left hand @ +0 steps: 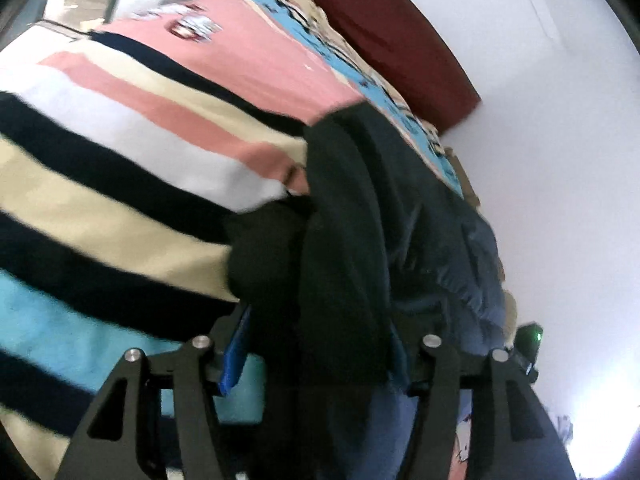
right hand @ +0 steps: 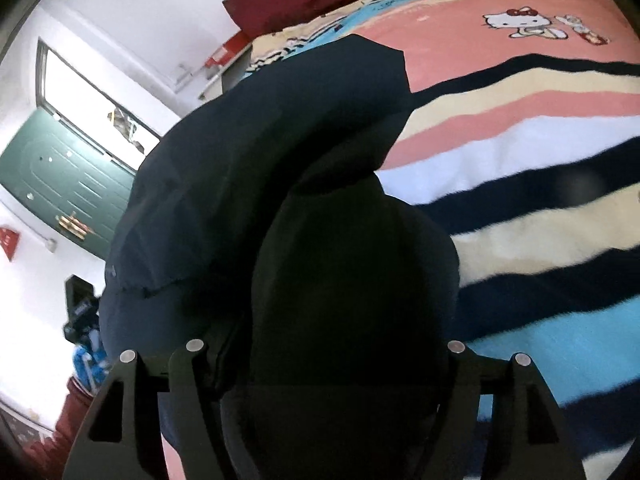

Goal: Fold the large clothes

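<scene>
Dark navy garment bunched on striped blanket on bed. Left tool spread, cloth between fingers. Right tool spread, cloth draped over it; grip unclear.

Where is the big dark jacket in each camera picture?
Left wrist view: the dark jacket hangs down the middle, from mid-picture to the bottom, between the gripper's fingers.
Right wrist view: the dark jacket fills the centre and lower middle, bunched up close to the camera.
Shared landmark: the striped blanket lies under it, left of the jacket in the left view and right of it in the right view.
</scene>
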A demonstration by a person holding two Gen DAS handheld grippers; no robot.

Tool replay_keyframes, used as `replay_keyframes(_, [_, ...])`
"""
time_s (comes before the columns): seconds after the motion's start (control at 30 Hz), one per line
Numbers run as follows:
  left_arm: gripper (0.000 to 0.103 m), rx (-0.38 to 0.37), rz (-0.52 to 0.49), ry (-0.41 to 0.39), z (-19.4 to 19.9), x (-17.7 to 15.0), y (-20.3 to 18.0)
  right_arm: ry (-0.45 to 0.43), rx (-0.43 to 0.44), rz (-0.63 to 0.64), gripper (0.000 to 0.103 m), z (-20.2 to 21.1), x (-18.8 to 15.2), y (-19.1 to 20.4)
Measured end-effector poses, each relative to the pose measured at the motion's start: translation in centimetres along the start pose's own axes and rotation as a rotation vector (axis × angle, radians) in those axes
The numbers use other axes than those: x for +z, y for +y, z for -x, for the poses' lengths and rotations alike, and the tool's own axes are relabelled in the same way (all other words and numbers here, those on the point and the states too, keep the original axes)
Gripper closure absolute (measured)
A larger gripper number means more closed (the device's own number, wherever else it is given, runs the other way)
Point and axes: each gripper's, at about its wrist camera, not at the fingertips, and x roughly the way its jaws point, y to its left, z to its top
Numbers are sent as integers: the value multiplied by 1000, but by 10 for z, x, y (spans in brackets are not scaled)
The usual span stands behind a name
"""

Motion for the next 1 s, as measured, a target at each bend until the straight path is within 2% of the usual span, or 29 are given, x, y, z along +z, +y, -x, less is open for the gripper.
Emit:
replay_keyframes(0.03, [47,16,8,-15,10,-1,4,-6,-23,7,14,7,-3,-3])
replay_keyframes(0.1, [47,73,9,-36,28,-2,4,-48,-27,-3,6,24,-5,1])
replay_keyframes(0.2, [47,124,-7,-70,62,-10,-8,-104,-62,-39,6,56,-4,-6])
replay_keyframes(0.23, [47,135,-21,-83,72,-16,-14,-117,-68,-43,6,73,-2,-22])
replay_keyframes(0.4, [47,212,-80,-134,113,-58,-52,-154,-140,-17,6,123,-18,5])
replay_keyframes(0.5, [47,263,-116,-168,127,-83,-78,-156,-193,23,6,144,-38,23])
replay_keyframes(0.53, [47,272,-132,-180,134,-95,-87,-157,-207,38,6,164,-55,14])
replay_keyframes(0.6, [47,299,-160,-202,145,-118,-105,-160,-231,70,6,176,-72,16])
replay_keyframes(0.83, [47,373,-268,-237,163,-190,-149,-171,-266,177,5,178,-133,56])
replay_keyframes(0.9, [42,404,-295,-244,165,-210,-157,-179,-270,198,4,179,-148,66])
replay_keyframes(0.93, [37,418,-303,-251,166,-219,-161,-180,-275,209,3,180,-156,71])
replay_keyframes(1.0, [36,428,-309,-263,167,-235,-167,-178,-285,228,3,179,-168,80])
